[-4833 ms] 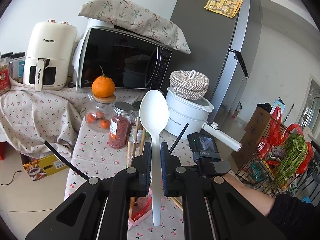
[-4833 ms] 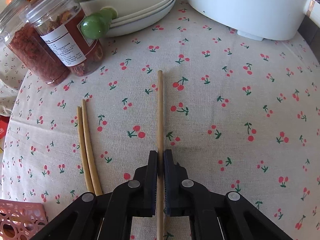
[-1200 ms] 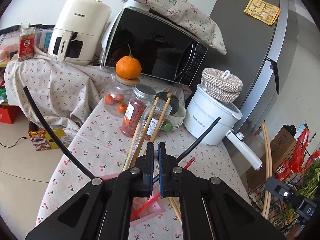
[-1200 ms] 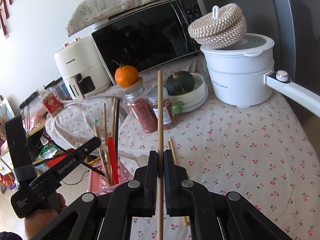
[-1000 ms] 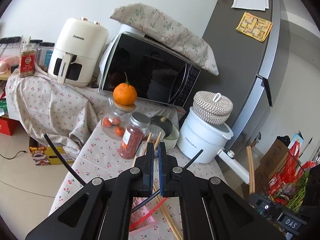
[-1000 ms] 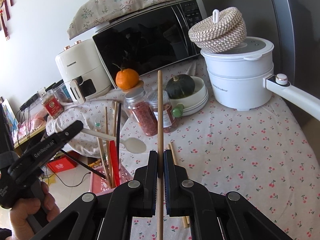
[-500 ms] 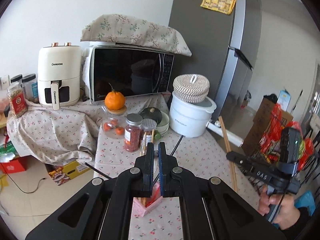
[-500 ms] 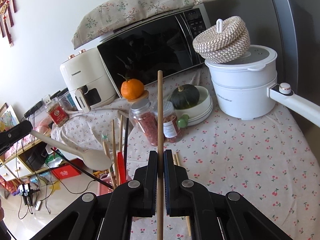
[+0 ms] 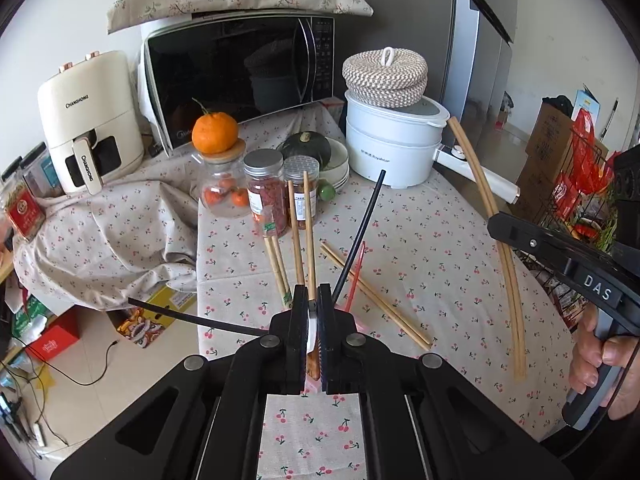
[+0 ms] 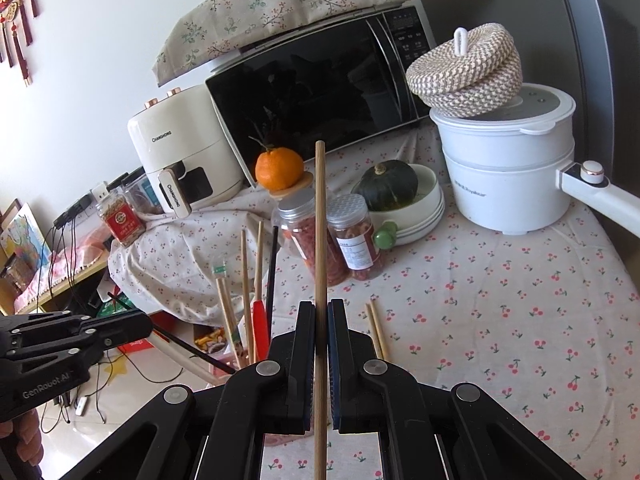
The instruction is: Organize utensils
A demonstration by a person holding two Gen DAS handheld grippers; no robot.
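Observation:
My left gripper (image 9: 312,292) is shut on the thin white handle of a spoon (image 10: 180,356). It hovers just above a pink holder (image 10: 240,361) at the table's near left edge; the spoon's bowl is hidden. Wooden chopsticks (image 9: 308,232), black chopsticks (image 9: 360,236) and a red utensil (image 10: 259,320) stand in the holder. My right gripper (image 10: 320,308) is shut on one long wooden chopstick (image 10: 320,220), held upright above the table to the right of the holder. A pair of loose chopsticks (image 9: 376,300) lies on the cherry-print cloth.
Two spice jars (image 9: 266,196), a glass jar with an orange (image 9: 215,132) on its lid, a bowl with a dark squash (image 9: 308,148) and a white electric pot (image 9: 392,148) stand behind. A microwave (image 9: 240,76) and an air fryer (image 9: 88,120) line the wall.
The left gripper has swung down and in over the pink holder, rolling as it went, and the spoon has come down with it. The right gripper and its chopstick have stayed put.

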